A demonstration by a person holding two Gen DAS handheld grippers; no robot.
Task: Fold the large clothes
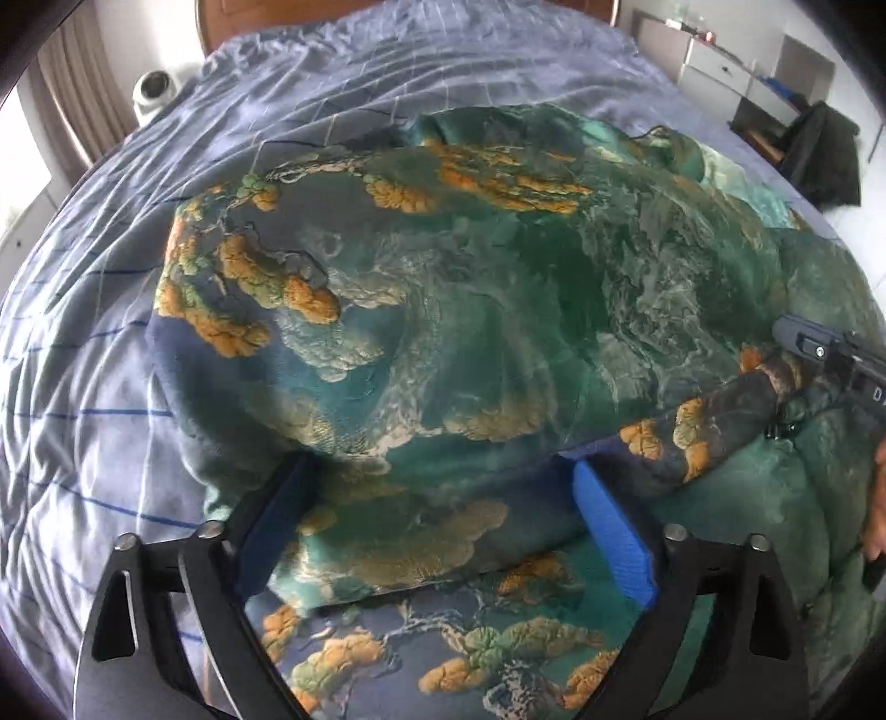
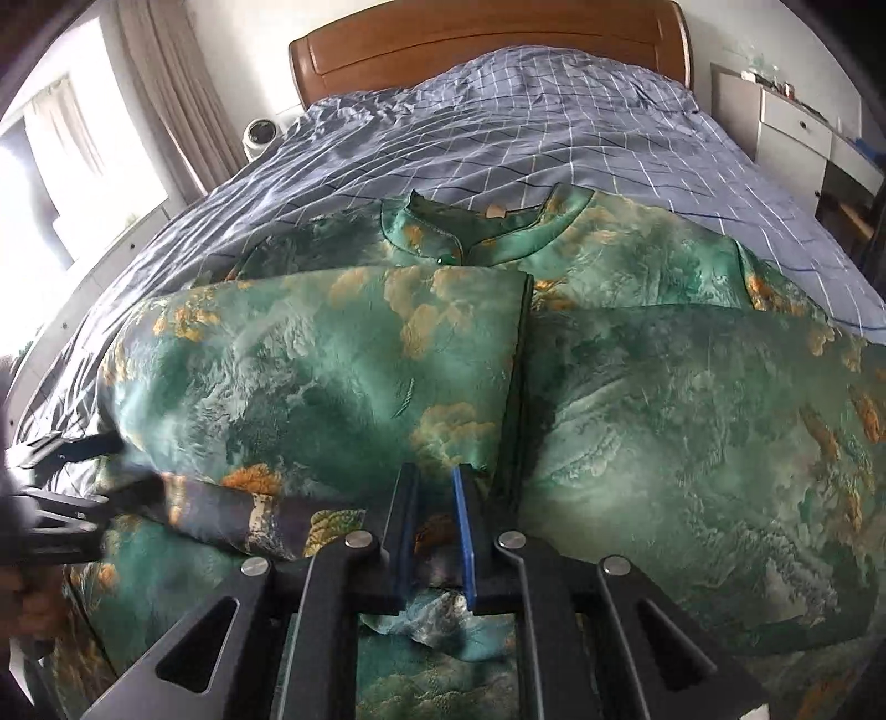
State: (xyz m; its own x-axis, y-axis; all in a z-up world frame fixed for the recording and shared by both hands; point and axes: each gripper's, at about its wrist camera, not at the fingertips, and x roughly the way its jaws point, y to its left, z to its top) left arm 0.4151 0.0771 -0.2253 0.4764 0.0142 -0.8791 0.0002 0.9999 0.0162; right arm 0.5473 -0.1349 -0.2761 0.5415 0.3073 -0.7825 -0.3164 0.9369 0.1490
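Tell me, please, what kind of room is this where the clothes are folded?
Most likely a bedroom. A bed with a wooden headboard and a blue checked bedspread fills the view, curtains hang by the window, and a white drawer cabinet stands beside the bed. The green patterned garment lies on the bedspread.

In the left wrist view the garment (image 1: pixel 470 310) runs off the bottom and right edges, and the right tool (image 1: pixel 830 360) enters from the right edge with its fingertips buried behind a dark rolled fold, so how its jaws stand cannot be read there. In the right wrist view the left tool (image 2: pixel 61 509) is a dark smear cut by the left edge, the hand behind it blurred. The clutter on the white cabinet (image 2: pixel 797 127) at the far right is too small to identify, and the bed (image 2: pixel 498 111) hides beneath the garment.
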